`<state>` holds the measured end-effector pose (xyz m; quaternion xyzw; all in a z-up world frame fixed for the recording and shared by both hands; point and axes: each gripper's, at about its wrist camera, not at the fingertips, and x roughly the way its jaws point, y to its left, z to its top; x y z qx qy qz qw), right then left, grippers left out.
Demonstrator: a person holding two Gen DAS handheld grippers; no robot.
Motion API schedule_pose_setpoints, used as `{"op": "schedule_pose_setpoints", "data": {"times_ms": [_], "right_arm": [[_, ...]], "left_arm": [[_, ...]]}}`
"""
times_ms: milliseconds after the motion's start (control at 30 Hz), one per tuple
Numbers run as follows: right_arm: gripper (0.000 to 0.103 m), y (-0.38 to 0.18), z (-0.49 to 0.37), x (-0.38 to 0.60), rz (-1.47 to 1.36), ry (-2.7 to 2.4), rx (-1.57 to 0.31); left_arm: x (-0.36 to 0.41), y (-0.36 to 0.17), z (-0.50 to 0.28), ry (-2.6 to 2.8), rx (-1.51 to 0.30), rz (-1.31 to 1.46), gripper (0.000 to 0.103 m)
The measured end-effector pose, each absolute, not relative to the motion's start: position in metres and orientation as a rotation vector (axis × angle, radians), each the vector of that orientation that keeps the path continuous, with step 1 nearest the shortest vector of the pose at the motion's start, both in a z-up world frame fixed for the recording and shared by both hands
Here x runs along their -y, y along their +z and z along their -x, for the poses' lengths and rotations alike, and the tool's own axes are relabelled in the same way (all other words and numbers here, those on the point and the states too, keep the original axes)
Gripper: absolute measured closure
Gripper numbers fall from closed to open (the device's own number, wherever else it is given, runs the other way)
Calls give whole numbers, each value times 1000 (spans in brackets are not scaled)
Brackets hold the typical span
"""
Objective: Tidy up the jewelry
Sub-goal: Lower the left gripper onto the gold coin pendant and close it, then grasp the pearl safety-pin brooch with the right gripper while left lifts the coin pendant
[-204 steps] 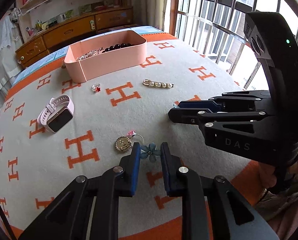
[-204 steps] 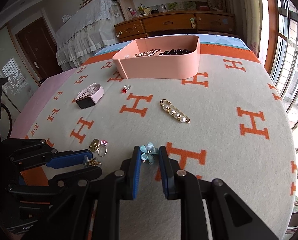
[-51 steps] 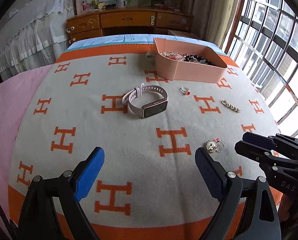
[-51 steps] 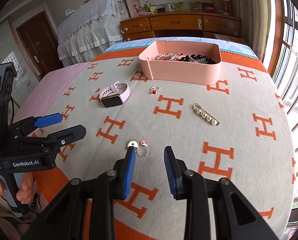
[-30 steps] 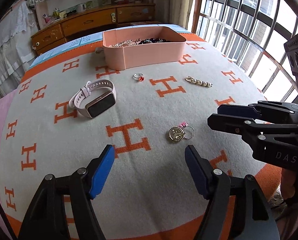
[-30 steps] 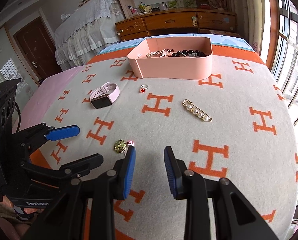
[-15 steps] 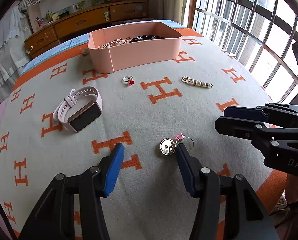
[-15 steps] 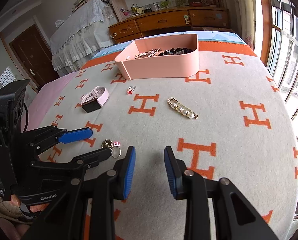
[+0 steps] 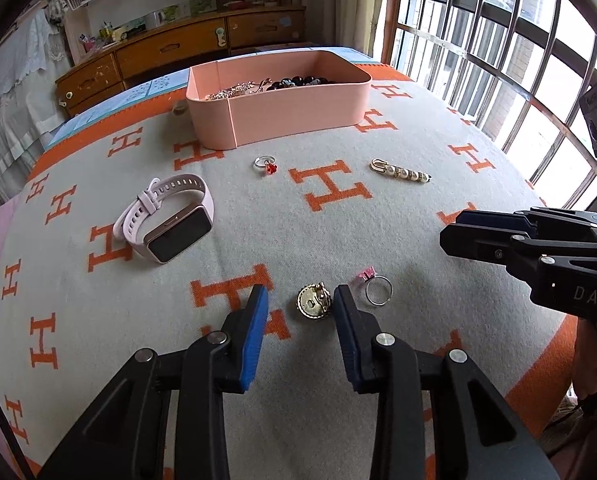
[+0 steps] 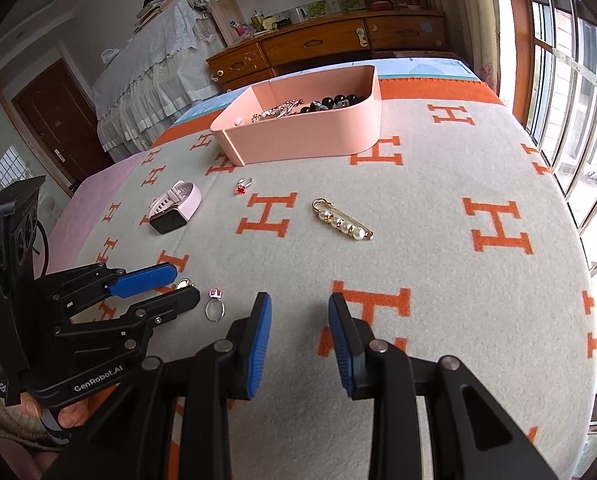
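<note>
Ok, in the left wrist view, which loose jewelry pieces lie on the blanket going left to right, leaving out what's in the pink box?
Pink watch → red-stone ring → gold round brooch → pink-stone ring → pearl pin.

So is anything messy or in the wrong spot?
Yes. Five pieces lie loose on the blanket instead of in the pink box: watch, red ring, pearl pin, pink ring and gold charm. Nothing looks broken or spilled.
</note>
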<state>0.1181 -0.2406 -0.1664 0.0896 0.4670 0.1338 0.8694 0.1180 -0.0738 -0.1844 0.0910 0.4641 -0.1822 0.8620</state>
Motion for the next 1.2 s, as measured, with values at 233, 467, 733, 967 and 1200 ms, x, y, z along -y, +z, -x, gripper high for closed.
{"op": "schedule_pose_setpoints", "data": {"times_ms": [233, 467, 733, 967, 1200], "right_arm": [[73, -168, -121, 240, -182, 277, -979], [73, -159, -134, 242, -107, 245, -952], [73, -154, -166, 225, 144, 294, -938], [77, -170, -181, 214, 322, 346, -978], [96, -168, -184, 224, 252, 359, -1001]], "left_arm": [[75, -185, -116, -388, -957, -204, 82], [78, -184, -111, -401, -944, -215, 86], [71, -185, -112, -414, -949, -177, 86], [65, -186, -112, -423, -949, -145, 86], [62, -185, -117, -418, -961, -107, 86]]}}
